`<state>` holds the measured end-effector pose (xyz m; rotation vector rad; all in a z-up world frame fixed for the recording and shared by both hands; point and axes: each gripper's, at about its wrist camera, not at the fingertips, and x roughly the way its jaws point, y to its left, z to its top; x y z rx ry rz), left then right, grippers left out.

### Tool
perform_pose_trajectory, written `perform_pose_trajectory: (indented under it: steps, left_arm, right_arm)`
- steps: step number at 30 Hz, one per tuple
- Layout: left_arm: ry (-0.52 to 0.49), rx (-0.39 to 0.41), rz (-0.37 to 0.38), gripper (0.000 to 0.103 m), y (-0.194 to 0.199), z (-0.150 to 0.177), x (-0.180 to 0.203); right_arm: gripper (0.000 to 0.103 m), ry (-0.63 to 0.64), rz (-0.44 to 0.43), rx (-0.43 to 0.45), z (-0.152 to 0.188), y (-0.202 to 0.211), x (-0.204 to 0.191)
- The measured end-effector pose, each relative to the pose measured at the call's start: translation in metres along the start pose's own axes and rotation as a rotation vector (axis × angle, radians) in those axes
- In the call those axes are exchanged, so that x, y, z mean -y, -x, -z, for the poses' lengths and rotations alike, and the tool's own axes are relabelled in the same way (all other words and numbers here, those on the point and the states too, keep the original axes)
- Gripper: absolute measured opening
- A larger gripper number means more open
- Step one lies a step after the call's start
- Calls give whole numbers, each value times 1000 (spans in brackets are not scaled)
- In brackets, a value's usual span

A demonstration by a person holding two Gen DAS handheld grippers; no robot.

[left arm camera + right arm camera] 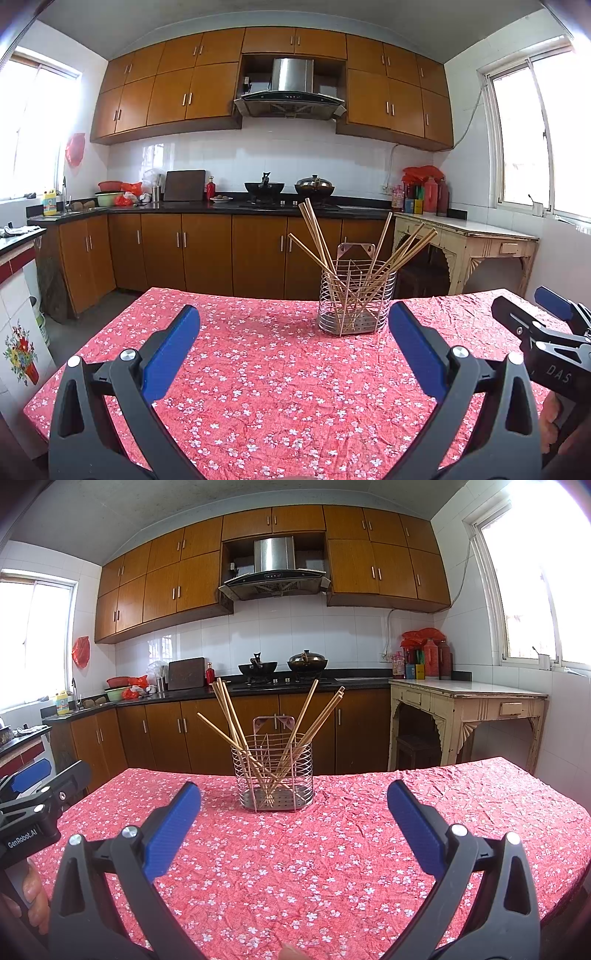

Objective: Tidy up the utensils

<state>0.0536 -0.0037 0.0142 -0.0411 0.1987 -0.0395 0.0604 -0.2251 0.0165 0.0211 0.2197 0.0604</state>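
Note:
A metal wire utensil holder [355, 304] [272, 777] stands on the table with the red floral cloth [258, 387] [332, 849]. Several wooden chopsticks [317, 236] [229, 712] stand in it, fanned out left and right. My left gripper [293, 321] is open and empty, held above the cloth, short of the holder and to its left. My right gripper [294, 799] is open and empty, short of the holder and slightly to its right. The right gripper shows at the right edge of the left wrist view [546, 321]. The left gripper shows at the left edge of the right wrist view [37, 786].
Behind the table is a kitchen counter [258, 686] with two woks [284, 664] on a stove. A cream side table [465, 698] stands at the right wall. The table's far edge runs just behind the holder.

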Motion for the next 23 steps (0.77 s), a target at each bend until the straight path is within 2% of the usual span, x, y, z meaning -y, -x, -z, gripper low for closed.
perform_pose_trajectory:
  steps: [23]
  left_arm:
    - [-3, 4, -3, 101, 2, -4, 2]
  right_arm:
    - [99, -5, 5, 3, 1, 2, -2]
